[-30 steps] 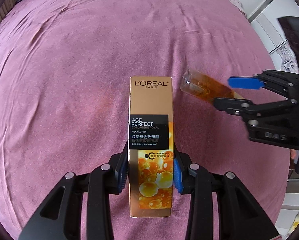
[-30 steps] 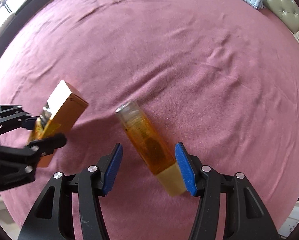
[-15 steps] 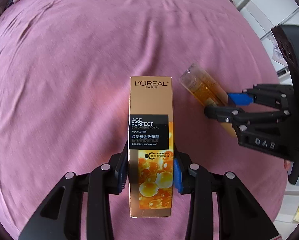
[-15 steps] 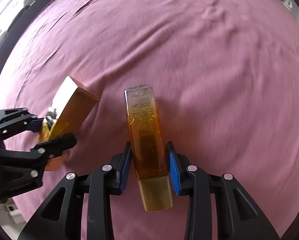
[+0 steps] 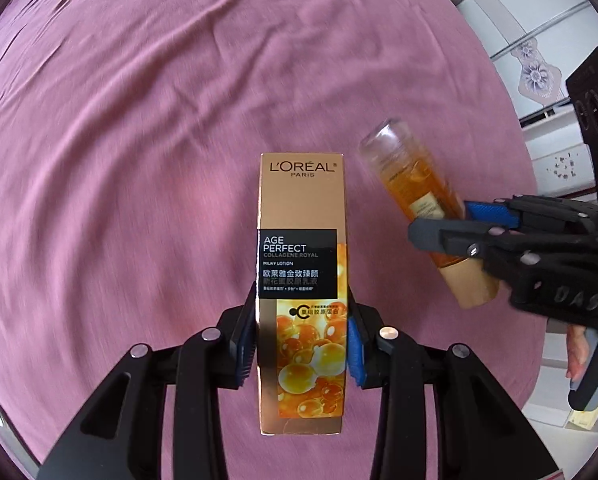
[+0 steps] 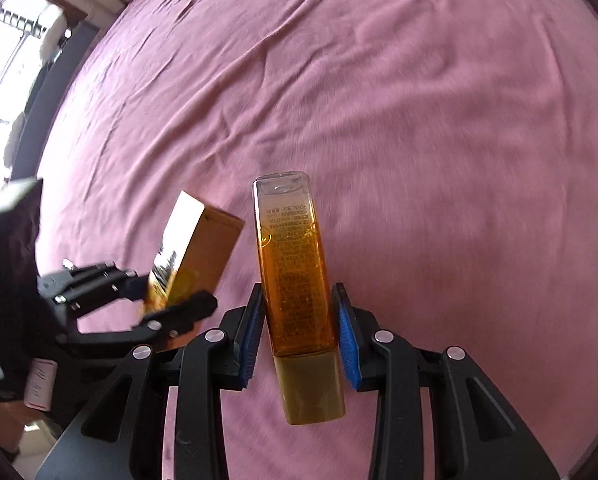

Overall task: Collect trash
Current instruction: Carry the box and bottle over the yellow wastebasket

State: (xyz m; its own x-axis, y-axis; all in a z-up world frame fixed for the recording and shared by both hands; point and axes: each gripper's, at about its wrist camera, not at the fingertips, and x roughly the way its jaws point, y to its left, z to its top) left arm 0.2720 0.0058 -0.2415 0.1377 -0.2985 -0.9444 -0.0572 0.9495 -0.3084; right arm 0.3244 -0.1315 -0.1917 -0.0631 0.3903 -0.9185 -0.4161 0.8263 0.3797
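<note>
Left tool: clamped on the lower half of the gold lotion carton, blue pads pressing both long sides; carton held clear above the pink bedspread.
Right tool: its jaws have just been closing, and the amber bottle stands gripped between the pads just above its gold cap, clear base pointing away from the camera.
Where the 2 items sit: both lifted off the bed, side by side, near each other but apart.
Step in hand: pickup looks done for these 2 pieces of trash; carrying them off is under way, judging by the blurred bedspread.
Next move: needs a bin or bag, and none shows in either view, so the destination cannot be told.
Care: keep both grips firm; the smooth bottle could slip.
</note>
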